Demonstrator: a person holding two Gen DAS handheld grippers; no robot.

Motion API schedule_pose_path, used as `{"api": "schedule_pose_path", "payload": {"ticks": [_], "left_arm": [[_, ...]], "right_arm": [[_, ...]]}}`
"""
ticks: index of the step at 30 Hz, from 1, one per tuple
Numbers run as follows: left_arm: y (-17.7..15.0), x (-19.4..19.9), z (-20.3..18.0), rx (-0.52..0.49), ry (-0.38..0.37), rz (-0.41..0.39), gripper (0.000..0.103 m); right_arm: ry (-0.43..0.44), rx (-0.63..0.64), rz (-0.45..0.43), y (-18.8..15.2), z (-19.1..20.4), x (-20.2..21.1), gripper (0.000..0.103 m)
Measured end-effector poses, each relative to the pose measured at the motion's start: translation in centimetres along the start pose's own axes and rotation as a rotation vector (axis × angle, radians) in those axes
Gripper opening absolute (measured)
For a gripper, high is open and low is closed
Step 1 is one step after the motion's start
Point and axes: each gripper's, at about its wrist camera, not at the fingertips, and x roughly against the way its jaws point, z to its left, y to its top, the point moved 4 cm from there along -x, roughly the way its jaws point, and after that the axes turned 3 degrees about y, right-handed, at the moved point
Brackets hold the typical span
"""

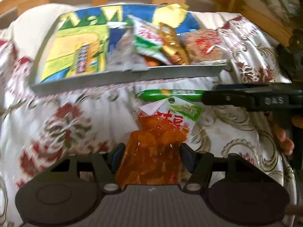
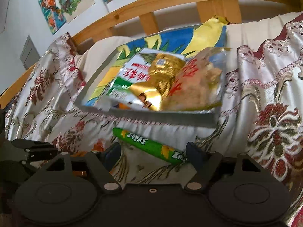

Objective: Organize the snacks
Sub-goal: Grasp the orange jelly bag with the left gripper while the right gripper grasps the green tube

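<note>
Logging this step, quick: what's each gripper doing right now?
Left gripper: shut on the orange packet.
Right gripper: open around the green stick, not pressing it.

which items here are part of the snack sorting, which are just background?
Job:
- orange snack packet, clamped in left tool
- green snack stick, lying between the right tool fingers, not gripped
- tray with snack bags

Background:
- floral bedspread
- wooden bed frame
- wall posters

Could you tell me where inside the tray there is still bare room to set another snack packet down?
The tray is free on its left half, where the colourful liner shows bare between the left wall and the packet pile. The right half is crowded with overlapping packets up to the right wall.
</note>
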Motion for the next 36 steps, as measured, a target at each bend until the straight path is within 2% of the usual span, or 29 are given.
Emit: {"api": "schedule_pose_path", "payload": {"ticks": [7,12,17,21,24,28,30,34,35,36], "left_arm": [[-1.9,2.0,3.5,0.104,0.029,-0.002,0.067],[-2.2,2.4,4.3,0.148,0.003,-0.017,0.076],[-1.6,2.1,3.2,0.09,-0.023,-0.022,0.087],[-1.6,1.3,2.4,0.021,0.004,0.007,0.087],[-1.8,1.1,2.4,0.006,0.025,0.013,0.082],[-1.9,1.1,2.2,-0.024,0.061,0.016,0.068],[-2.0,1.3,2.3,-0.028,0.063,0.017,0.066],[-2.3,1.7,2.3,0.003,0.054,0.025,0.064],[-2.4,1.9,2.3,0.013,0.056,0.025,0.064],[-2.6,2.1,2.2,0.026,0.059,0.025,0.064]], "right_arm": [[0.076,0.027,0.053,-1.4,2.7,1.2,0.077],[0.013,0.09,0.011,-1.7,3.9,1.0,0.077],[-0.061,0.182,-0.022,-2.0,4.2,-1.0,0.077],[-0.081,0.218,-0.02,-2.0,4.2,-2.6,0.077],[-0.088,0.236,-0.023,-2.2,4.4,-2.9,0.076],[-0.084,0.266,-0.023,-2.6,4.9,-2.9,0.06],[-0.087,0.281,-0.021,-2.8,5.4,-2.8,0.048],[-0.108,0.302,-0.008,-3.2,6.3,-2.6,0.032],[-0.113,0.305,-0.002,-3.3,6.6,-2.5,0.022],[-0.117,0.303,0.006,-3.4,6.8,-2.3,0.021]]}}
